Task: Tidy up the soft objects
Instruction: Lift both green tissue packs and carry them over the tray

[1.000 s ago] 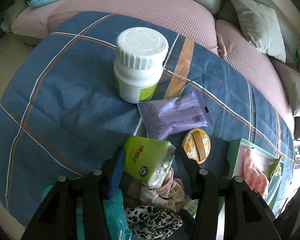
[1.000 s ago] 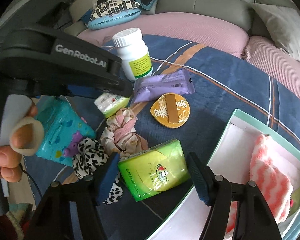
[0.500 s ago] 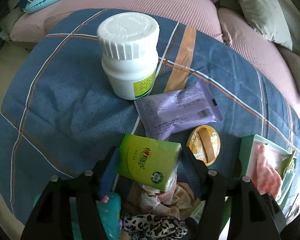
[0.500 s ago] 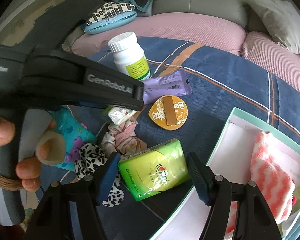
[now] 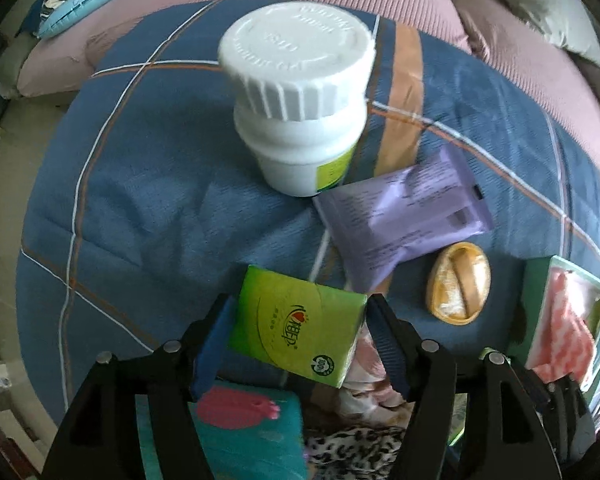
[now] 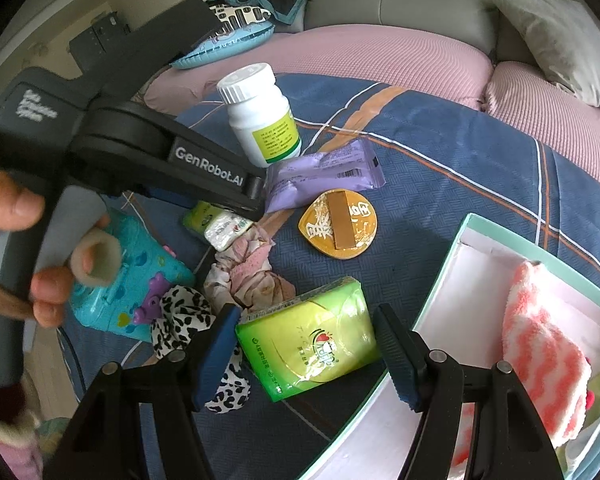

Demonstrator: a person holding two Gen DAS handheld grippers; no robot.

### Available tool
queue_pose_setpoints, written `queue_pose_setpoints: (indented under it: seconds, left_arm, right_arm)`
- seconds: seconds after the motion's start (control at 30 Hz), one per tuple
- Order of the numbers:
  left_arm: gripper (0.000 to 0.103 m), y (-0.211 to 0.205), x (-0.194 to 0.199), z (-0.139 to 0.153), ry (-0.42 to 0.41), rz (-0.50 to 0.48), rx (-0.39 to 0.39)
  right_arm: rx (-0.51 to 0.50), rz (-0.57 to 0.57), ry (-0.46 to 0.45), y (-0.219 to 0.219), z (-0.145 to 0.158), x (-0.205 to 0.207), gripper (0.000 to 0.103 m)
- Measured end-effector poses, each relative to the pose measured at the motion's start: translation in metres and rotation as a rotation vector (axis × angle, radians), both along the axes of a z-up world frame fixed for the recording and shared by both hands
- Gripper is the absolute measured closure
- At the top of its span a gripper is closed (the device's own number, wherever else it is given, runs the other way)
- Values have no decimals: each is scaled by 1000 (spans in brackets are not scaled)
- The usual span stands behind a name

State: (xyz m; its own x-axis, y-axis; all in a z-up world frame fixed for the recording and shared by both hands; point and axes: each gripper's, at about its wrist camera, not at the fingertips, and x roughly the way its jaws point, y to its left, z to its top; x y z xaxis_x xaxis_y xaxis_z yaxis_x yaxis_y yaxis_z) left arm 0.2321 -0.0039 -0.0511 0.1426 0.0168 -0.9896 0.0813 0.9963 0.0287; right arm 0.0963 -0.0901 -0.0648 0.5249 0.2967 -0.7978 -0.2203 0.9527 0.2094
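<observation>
My left gripper [image 5: 300, 300] points down with a green tissue pack [image 5: 296, 328] lying flat between its blue pads, which touch the pack's two sides. Under it lie a pink floral scrunchie [image 6: 252, 276], a leopard-print scrunchie [image 6: 180, 312] and a teal pouch [image 6: 132, 272]. My right gripper [image 6: 307, 309] is shut on a second green tissue pack [image 6: 307, 348], beside the teal-rimmed white box [image 6: 451, 264]. A pink-and-white striped fluffy cloth [image 6: 539, 340] lies in that box. A hand [image 6: 16, 204] holds the left gripper [image 6: 256, 196].
Everything sits on a blue plaid blanket [image 5: 140, 184] over a pink sofa seat [image 6: 379, 56]. A white pill bottle [image 5: 300, 120] stands close ahead of the left gripper. A purple packet [image 5: 403, 220] and a round gold package [image 5: 459, 292] lie to the right of the bottle.
The left jaws have widened and the pack between them has gone from crumpled and tilted to flat. The left gripper sank and drew nearer the bottle. The right gripper kept still.
</observation>
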Motion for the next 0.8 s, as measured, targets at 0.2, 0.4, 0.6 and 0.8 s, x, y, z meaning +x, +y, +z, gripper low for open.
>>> queue_pose_setpoints:
  seconds: [0.2, 0.4, 0.6, 0.8]
  left_arm:
    - [34, -6, 17, -6, 51, -50, 14]
    - [34, -11, 30, -20, 101, -92, 58]
    - [36, -2, 27, -16, 70, -90, 32]
    - [36, 7, 14, 0, 13, -38, -32]
  right_arm:
    - [9, 0, 0, -2, 0, 0, 32]
    - [14, 0, 0, -3, 0, -1, 32]
    - [17, -2, 0, -2, 0, -1, 32]
    - [44, -9, -4, -4, 2, -5, 32]
